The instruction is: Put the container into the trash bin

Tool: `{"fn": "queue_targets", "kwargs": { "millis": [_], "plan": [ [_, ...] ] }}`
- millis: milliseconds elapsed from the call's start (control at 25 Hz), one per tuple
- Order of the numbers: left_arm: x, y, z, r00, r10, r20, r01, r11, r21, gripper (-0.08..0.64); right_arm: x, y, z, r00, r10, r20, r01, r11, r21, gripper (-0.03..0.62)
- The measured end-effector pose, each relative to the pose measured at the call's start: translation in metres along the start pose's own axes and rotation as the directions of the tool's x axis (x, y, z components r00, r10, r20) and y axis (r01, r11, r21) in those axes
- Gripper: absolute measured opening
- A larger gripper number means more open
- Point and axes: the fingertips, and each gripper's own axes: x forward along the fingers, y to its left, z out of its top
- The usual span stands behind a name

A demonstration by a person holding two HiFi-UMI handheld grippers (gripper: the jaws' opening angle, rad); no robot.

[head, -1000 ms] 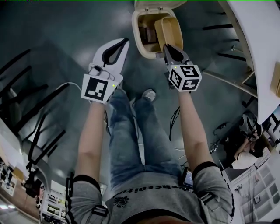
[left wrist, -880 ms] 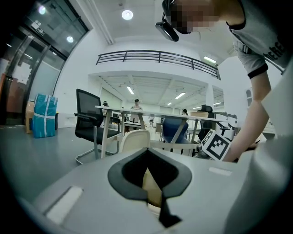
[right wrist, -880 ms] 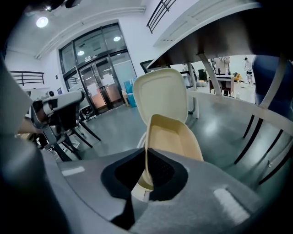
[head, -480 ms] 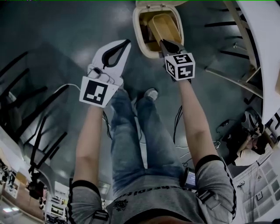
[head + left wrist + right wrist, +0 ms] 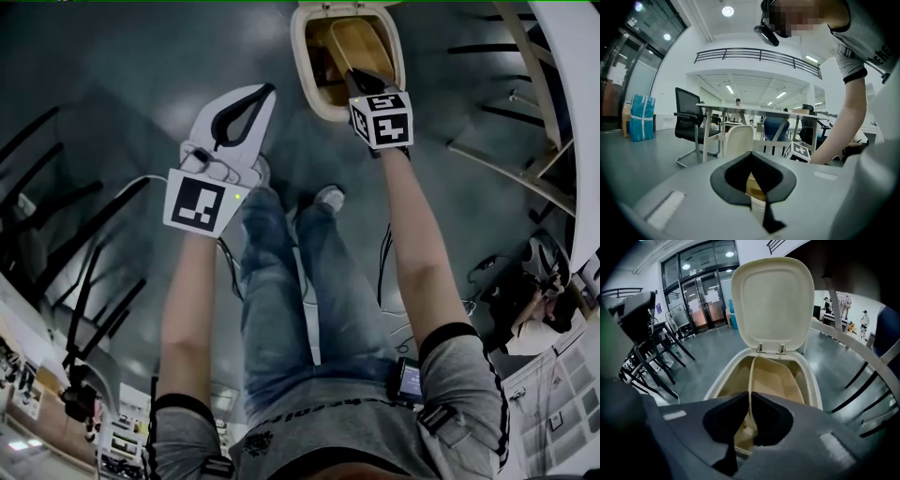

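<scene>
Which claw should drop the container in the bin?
Right. The right claw is shut on the container's edge and holds it inside the open bin. The left claw is shut on nothing, off to the side.

On the floor (image 5: 141, 75), ahead of the shoe (image 5: 330, 199): trash bin (image 5: 298, 66), lid (image 5: 771, 301) raised behind its opening. Inside the bin, toward its right side: container (image 5: 361, 42), standing on edge, near wall pinched between the jaws of the right hand-held gripper (image 5: 361, 80) at the bin's near rim. Left of the bin and apart from it, over the floor: left hand-held gripper (image 5: 265, 92), jaws together on nothing. Further left, chairs (image 5: 647, 333). Right of the bin, tabletop (image 5: 577, 112).
</scene>
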Motion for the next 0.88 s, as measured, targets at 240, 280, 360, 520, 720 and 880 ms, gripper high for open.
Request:
{"fn": "queue_targets", "kwargs": {
  "millis": [240,280,360,520,720,880],
  "plan": [
    [0.002,0.001,-0.004,1.000,0.005,-0.008,-0.005,1.000,0.000,0.005,0.002,0.000,0.002,1.000,0.022,-0.015,-0.022,1.000,0.003,0.107],
    [0.003,0.001,-0.004,1.000,0.004,-0.006,-0.004,1.000,0.000,0.005,0.000,0.001,0.002,1.000,0.026,-0.011,-0.026,1.000,0.010,0.099],
    [0.004,0.000,-0.002,1.000,0.001,0.001,-0.001,1.000,-0.002,0.005,-0.004,0.001,-0.001,1.000,0.030,-0.007,-0.029,0.999,0.026,0.072],
    [0.009,-0.005,0.001,1.000,-0.013,0.002,0.013,1.000,0.003,0.005,-0.015,0.001,-0.007,0.999,0.042,0.001,-0.042,0.998,0.048,0.002],
    [0.014,-0.013,0.006,0.999,-0.031,0.009,0.031,1.000,0.000,0.008,-0.039,0.006,0.001,0.994,0.072,0.083,-0.080,0.992,0.095,0.002],
    [0.017,-0.024,0.012,0.998,-0.059,0.015,0.059,0.998,-0.001,0.008,-0.068,0.013,0.011,0.984,0.082,0.161,-0.103,0.986,0.128,0.002]
  ]
}}
